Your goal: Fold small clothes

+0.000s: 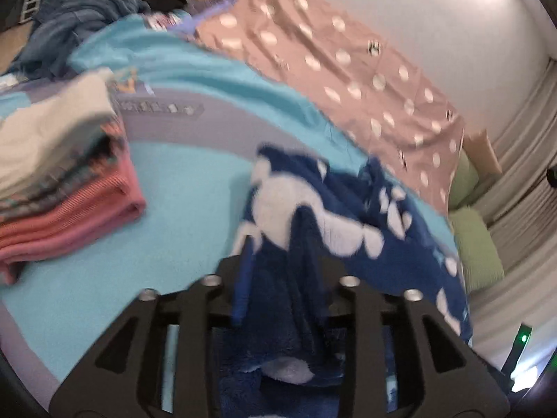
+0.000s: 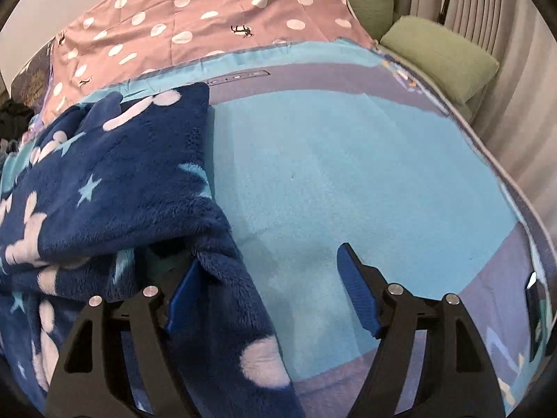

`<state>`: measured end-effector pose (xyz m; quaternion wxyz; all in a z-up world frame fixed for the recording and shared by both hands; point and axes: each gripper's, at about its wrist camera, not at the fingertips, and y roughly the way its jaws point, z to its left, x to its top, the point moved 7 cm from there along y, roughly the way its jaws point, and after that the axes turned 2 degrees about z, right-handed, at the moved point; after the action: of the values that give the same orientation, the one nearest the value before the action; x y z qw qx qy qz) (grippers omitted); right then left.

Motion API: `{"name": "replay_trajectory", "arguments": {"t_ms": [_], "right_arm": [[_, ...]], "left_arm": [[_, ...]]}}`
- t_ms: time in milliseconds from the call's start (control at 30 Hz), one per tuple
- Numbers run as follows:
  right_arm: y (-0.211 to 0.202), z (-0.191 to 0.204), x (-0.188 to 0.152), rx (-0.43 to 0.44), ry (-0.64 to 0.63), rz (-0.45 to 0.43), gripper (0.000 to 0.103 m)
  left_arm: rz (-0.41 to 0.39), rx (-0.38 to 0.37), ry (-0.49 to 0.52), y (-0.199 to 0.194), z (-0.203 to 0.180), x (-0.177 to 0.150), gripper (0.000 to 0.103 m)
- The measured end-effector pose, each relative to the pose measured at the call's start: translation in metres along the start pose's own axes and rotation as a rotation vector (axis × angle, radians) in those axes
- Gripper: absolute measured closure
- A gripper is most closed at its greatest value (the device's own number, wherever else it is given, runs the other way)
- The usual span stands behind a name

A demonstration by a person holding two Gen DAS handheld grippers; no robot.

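Note:
A fluffy dark blue garment (image 1: 313, 209) with white shapes and pale stars lies on a turquoise blanket (image 1: 181, 202). My left gripper (image 1: 278, 271) is shut on a bunched fold of it, and the cloth hangs between the fingers. In the right wrist view the same garment (image 2: 115, 181) covers the left half. My right gripper (image 2: 268, 278) is open, its left finger (image 2: 184, 292) touching the garment's edge and its right finger (image 2: 355, 292) over the bare blanket (image 2: 348, 174).
A stack of folded clothes (image 1: 59, 174), pink at the bottom, sits at the left. A pink polka-dot quilt (image 2: 195, 17) lies behind. Green pillows (image 2: 438, 52) and a curtain are at the right. A blue heap of cloth (image 1: 76, 17) lies far left.

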<state>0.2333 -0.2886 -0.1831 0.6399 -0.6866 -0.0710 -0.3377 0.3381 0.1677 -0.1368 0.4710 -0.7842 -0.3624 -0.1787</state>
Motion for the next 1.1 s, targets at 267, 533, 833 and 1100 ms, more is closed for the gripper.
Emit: {"name": "replay_trajectory", "arguments": {"t_ms": [267,533,833,1100], "right_arm": [[-0.048,-0.012,0.008,0.187,0.18,-0.151,0.044],[-0.008,0.059,0.022,0.256,-0.101,-0.023,0.066],[-0.03,0.074,0.024,0.184,-0.234,-0.117,0.063],[0.003,0.053,0.027,0.208,-0.162,-0.06,0.05]], "left_arm": [[-0.018,-0.234,0.169,-0.031,-0.059,-0.01,0.075],[0.124,0.032,0.362,0.025,-0.066,-0.054,0.08],[0.129,-0.003,0.326,0.024,-0.062,-0.054,0.08],[0.134,-0.04,0.321,0.025,-0.064,-0.054,0.072]]}}
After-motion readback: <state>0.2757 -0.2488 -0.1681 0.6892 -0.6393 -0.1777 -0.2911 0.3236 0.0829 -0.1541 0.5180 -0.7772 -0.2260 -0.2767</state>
